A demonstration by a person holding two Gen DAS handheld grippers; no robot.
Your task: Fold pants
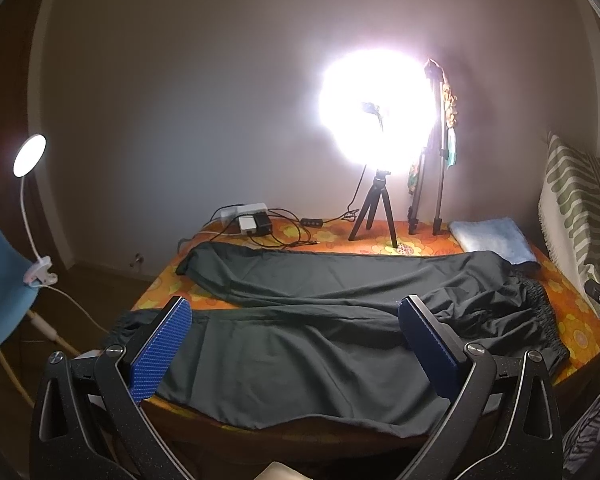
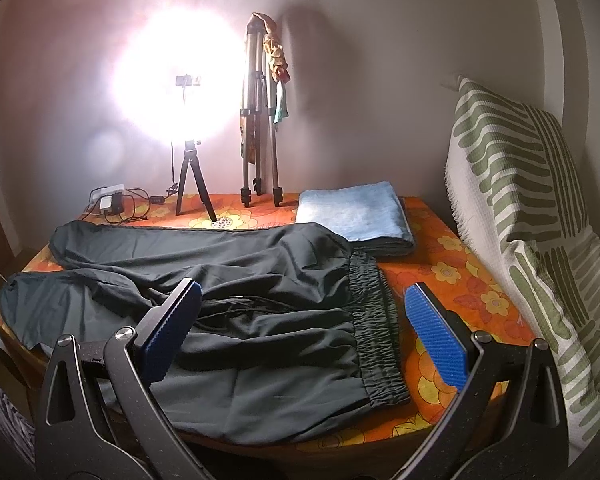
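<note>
Dark grey pants (image 1: 320, 320) lie spread across a table w/ an orange flowered cloth (image 1: 576, 320). Waistband (image 2: 374, 324) is at the 3 o'clock end; both legs run toward 9 o'clock, splayed apart in a narrow V, w/ the nearer leg draped over the front table edge. Fabric is rumpled near the crotch.

Left gripper (image 1: 296, 344) hovers over the near leg at about 6 o'clock, tongs wide, nothing between the blue pads (image 1: 162, 350). Right gripper (image 2: 304, 336) hovers over the waistband end, tongs also wide and holding nothing; its right pad (image 2: 436, 340) sits above bare cloth just past the waistband.

At 12 o'clock on the far table edge: a glaring ring light on a small tripod (image 2: 192, 176), a folded taller tripod (image 2: 258, 120) beside it, and a power strip w/ cables (image 2: 110, 198). A folded light-blue towel (image 2: 354, 210) lies at about 1 o'clock, touching the pants' far edge. A green-striped pillow (image 2: 520, 200) leans at 3 o'clock. In the left wrist view, a clip lamp (image 1: 30, 156) glows at 9 o'clock.
</note>
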